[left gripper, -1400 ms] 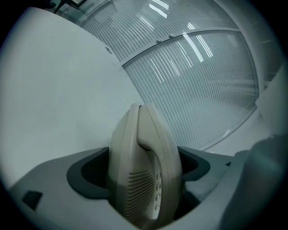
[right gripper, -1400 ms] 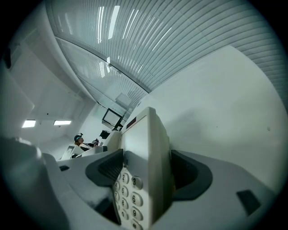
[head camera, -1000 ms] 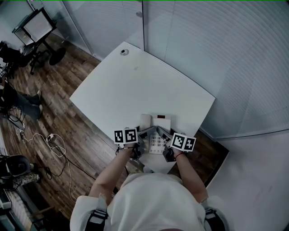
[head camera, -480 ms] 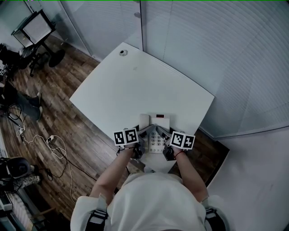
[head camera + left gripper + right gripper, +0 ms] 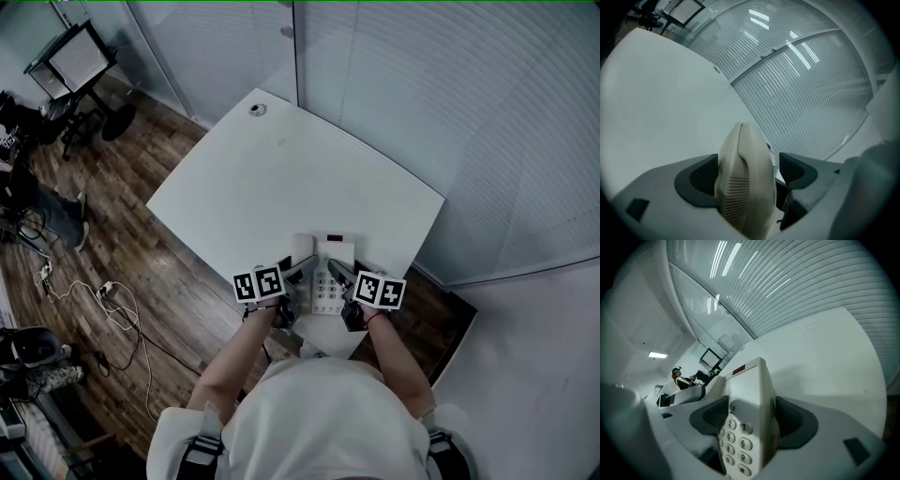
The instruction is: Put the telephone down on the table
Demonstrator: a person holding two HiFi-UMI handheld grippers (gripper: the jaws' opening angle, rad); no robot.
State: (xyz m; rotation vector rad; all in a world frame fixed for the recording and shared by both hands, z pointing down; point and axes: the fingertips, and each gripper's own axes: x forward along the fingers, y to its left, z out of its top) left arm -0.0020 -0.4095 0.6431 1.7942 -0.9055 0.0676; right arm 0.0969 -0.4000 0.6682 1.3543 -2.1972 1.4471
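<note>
A cream desk telephone [image 5: 325,270] with a keypad and a small red display is at the near edge of the white table [image 5: 281,178]. My left gripper [image 5: 302,272] is shut on its left side, where the handset [image 5: 744,183] fills the space between the jaws. My right gripper [image 5: 339,276] is shut on the right side of the base, and the keypad [image 5: 738,441] shows between its jaws. I cannot tell whether the telephone rests on the tabletop or hangs just above it.
A small round fitting [image 5: 255,109] sits at the table's far corner. Ribbed glass walls [image 5: 450,103] stand behind and to the right of the table. Wooden floor with cables [image 5: 112,300], chairs and a monitor [image 5: 80,54] lies to the left.
The telephone and both grippers have edged slightly farther over the table, and the jaws look drawn closer to the phone's sides.
</note>
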